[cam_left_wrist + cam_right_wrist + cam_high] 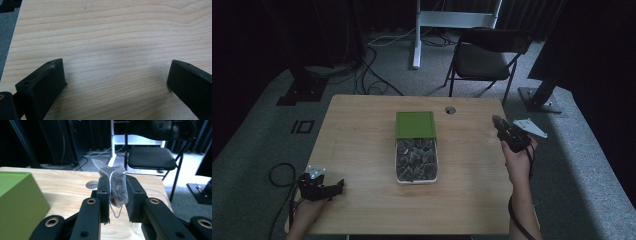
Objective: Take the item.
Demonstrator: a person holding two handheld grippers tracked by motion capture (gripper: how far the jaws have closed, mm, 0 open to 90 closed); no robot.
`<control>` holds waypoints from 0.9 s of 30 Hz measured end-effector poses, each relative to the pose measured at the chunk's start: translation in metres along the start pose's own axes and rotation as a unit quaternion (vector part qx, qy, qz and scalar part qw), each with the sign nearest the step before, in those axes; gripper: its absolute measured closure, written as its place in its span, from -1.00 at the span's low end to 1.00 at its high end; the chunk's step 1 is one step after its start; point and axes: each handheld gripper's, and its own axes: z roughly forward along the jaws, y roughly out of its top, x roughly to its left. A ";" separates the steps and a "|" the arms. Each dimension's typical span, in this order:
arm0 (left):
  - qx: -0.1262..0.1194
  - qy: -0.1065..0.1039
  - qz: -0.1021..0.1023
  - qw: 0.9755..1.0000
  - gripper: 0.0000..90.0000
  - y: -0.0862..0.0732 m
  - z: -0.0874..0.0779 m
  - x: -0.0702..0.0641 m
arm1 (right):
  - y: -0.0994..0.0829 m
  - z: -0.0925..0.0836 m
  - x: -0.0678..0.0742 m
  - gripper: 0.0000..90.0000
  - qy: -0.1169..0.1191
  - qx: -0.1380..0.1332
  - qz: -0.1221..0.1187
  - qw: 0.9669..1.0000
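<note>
A tea bag (115,183), judged light, soft and easily torn, is pinched mid-body by the right hand-held gripper (117,195) over the worktop's (362,150) right side, while the left hand-held gripper (115,77) is spread empty at the near left.

A light wooden worktop (362,200) has a round cable hole (450,110) near its far edge, toward the far right corner. Beyond that edge a black folding chair (484,60) stands on grey carpet (252,145), next to a white metal stand (432,22). Black cables (372,70) trail across the carpet past the far left corner.
</note>
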 end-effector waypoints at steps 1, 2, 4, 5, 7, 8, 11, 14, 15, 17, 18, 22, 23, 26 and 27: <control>0.000 0.000 0.000 1.000 -0.95 0.000 0.000 0.000 | 0.000 0.001 -0.002 0.68 -0.003 0.000 0.003 1.000; 0.000 0.000 0.000 1.000 -0.95 0.000 0.000 0.000 | 0.001 0.002 -0.005 0.68 -0.007 0.000 0.004 1.000; 0.000 0.000 0.000 1.000 -0.95 0.000 0.000 0.000 | 0.001 0.003 -0.009 0.68 -0.010 0.003 0.008 1.000; 0.000 0.000 0.000 1.000 -0.95 0.000 0.000 0.000 | 0.002 0.004 -0.010 0.67 -0.015 0.005 0.007 1.000; 0.000 0.000 0.000 1.000 -0.95 0.000 0.000 0.000 | 0.002 0.006 -0.012 0.67 -0.017 0.006 0.009 1.000; 0.000 0.000 0.000 1.000 -0.95 0.000 0.000 0.000 | 0.003 0.007 -0.014 0.67 -0.019 0.007 0.012 1.000; 0.000 0.000 0.000 1.000 -0.95 0.000 0.000 0.000 | 0.007 0.013 -0.020 0.67 -0.029 0.011 0.017 0.999; 0.000 0.000 0.000 1.000 -0.95 0.000 0.000 0.000 | 0.009 0.017 -0.025 0.67 -0.035 0.014 0.022 0.999; 0.000 0.000 0.000 1.000 -0.95 0.000 0.000 0.000 | 0.009 0.019 -0.026 0.67 -0.037 0.016 0.023 0.999; 0.000 0.000 0.000 1.000 -0.95 0.000 0.000 0.000 | 0.008 0.022 -0.029 0.67 -0.039 0.019 0.026 0.999; 0.000 0.000 0.000 1.000 -0.95 0.000 0.000 0.000 | 0.008 0.023 -0.030 0.67 -0.041 0.020 0.028 0.999; 0.000 0.000 0.000 1.000 -0.95 0.000 0.000 0.000 | 0.007 0.031 -0.033 0.67 -0.049 0.031 0.024 0.998; 0.000 0.000 0.000 1.000 -0.95 0.000 0.000 0.000 | 0.008 0.033 -0.034 0.67 -0.050 0.033 0.025 0.998; 0.000 0.000 0.000 1.000 -0.95 0.000 0.000 0.000 | 0.008 0.037 -0.036 0.67 -0.052 0.036 0.033 0.997; 0.000 0.000 0.000 1.000 -0.95 0.000 0.000 0.000 | 0.008 0.039 -0.037 0.67 -0.053 0.037 0.037 0.997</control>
